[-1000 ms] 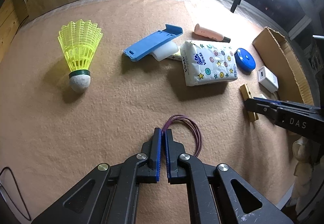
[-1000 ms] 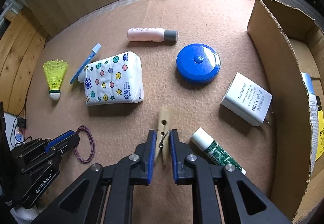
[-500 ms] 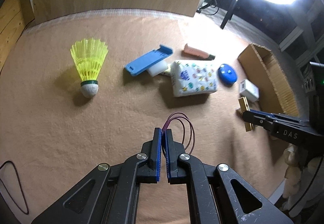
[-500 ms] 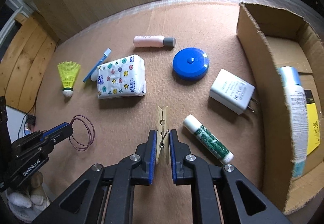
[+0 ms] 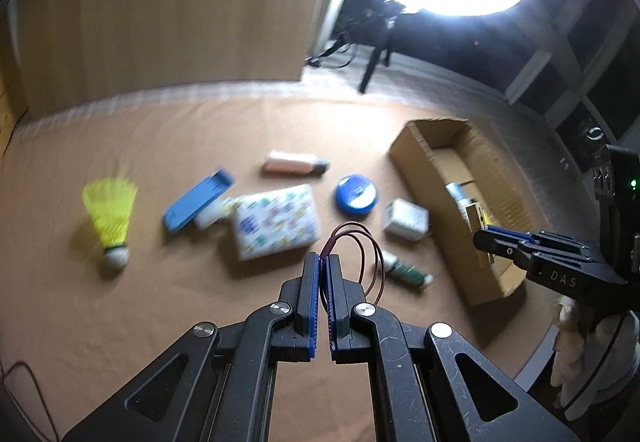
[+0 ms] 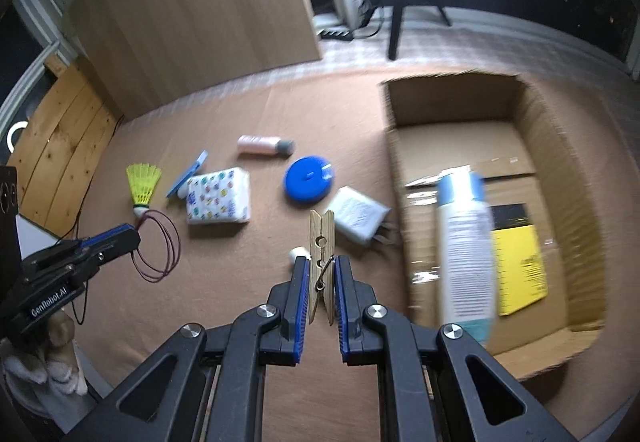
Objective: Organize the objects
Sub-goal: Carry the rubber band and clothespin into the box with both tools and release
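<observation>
Both tools loaded above the tabletop (image 6: 248, 266)
Left tool (image 5: 324, 262) pinches thin maroon elastic loop (image 5: 362, 248), which may slip; right tool (image 6: 322, 266) clamps wooden clothespin (image 6: 321, 242), short of open cardboard box (image 6: 560, 146)

You can read "DAS" on the right gripper (image 5: 482, 238), off to the right of your left jaws. "GenRobot.AI" runs along the left gripper (image 6: 136, 236), left of your right jaws.
</observation>
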The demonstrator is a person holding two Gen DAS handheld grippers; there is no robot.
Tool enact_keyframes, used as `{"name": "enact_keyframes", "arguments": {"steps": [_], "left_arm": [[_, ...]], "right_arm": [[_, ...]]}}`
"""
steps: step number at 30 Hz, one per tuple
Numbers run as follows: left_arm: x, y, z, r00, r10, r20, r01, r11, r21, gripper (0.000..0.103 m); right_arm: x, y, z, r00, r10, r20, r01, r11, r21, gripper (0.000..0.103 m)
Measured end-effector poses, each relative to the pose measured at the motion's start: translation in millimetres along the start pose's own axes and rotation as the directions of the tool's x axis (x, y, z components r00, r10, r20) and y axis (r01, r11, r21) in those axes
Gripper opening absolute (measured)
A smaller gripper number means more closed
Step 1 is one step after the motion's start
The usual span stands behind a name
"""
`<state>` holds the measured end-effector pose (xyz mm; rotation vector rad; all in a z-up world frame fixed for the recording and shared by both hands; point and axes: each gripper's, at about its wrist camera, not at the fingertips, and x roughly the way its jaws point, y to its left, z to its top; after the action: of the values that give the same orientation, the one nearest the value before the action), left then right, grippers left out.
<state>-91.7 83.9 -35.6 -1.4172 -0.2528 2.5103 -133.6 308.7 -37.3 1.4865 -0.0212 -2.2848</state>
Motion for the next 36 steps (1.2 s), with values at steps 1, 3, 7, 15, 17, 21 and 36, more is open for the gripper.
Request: {"name": "enact_keyframes", "arguments": {"steps": [1,3,7,15,17,21,36], "left_arm": [[1,-8,5,1.000,-0.006,0.005,0.006,1.000,0.010,0.003],[5,-26,16,1.000,-0.020,0.014,0.020,0.999,0.032,0.003],[15,-57,34,0.999,-0.045,0.019,0.043,0.997,0.071,0.003],[56,-118,65,0.997,-0.077,-0.009,0.078,0.988,0.135,0.003],[68,-130,70,0.997,-0.079,-0.016,0.080,0.986,0.147,0.003],[91,-151,80,0.996,-0.083,-0.031,0.087,0.984,0.158,0.003],[139,-185,94,0.992,-0.101,-0.076,0.113,0.978,0.176,0.021]], "right_arm": [[-4,-6,1,1.000,-0.008,0.007,0.008,1.000,0.005,0.011],[-12,-19,4,1.000,-0.024,0.019,0.024,1.000,0.015,0.011],[-21,-42,7,0.997,-0.068,0.038,0.068,0.997,0.024,0.011],[-28,-72,14,0.987,-0.146,0.070,0.144,0.989,0.023,0.011],[-28,-79,15,0.985,-0.158,0.073,0.156,0.987,0.027,0.011],[-30,-91,15,0.980,-0.180,0.078,0.179,0.984,0.027,0.011],[-30,-122,16,0.981,-0.180,0.071,0.178,0.983,0.039,0.016]]}}
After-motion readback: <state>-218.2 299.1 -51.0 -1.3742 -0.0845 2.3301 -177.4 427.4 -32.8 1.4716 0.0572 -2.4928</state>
